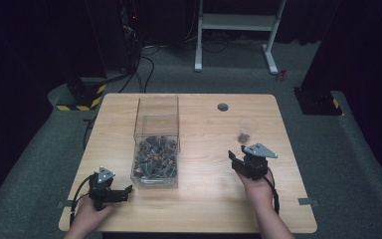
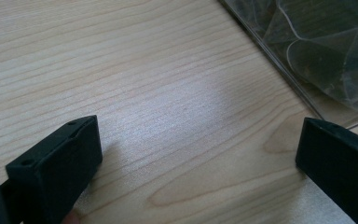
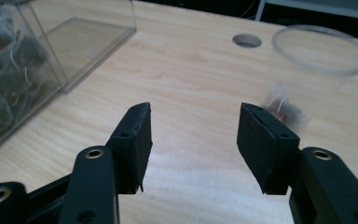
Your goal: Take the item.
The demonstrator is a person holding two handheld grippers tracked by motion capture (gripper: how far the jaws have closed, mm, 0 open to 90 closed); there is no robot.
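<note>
A clear plastic box (image 1: 158,110) stands left of centre on the wooden table (image 1: 209,194), its near half filled with several dark packets (image 1: 155,158). A clear cup (image 1: 247,129) with a small brown item (image 3: 282,109) at its bottom stands at the right. My left gripper (image 1: 115,192) rests near the front left corner, just left of the box, open with bare wood between its jaws (image 2: 198,140); the box corner (image 2: 307,56) lies ahead to its right. My right gripper (image 1: 245,155) sits just short of the cup (image 3: 319,70), open and empty (image 3: 196,119).
A round cable hole (image 1: 223,106) is in the table's far side, behind the cup. A white desk frame (image 1: 236,25) and a black base with yellow stripes (image 1: 82,97) stand on the grey floor beyond the table. Bare wood stretches between box and cup.
</note>
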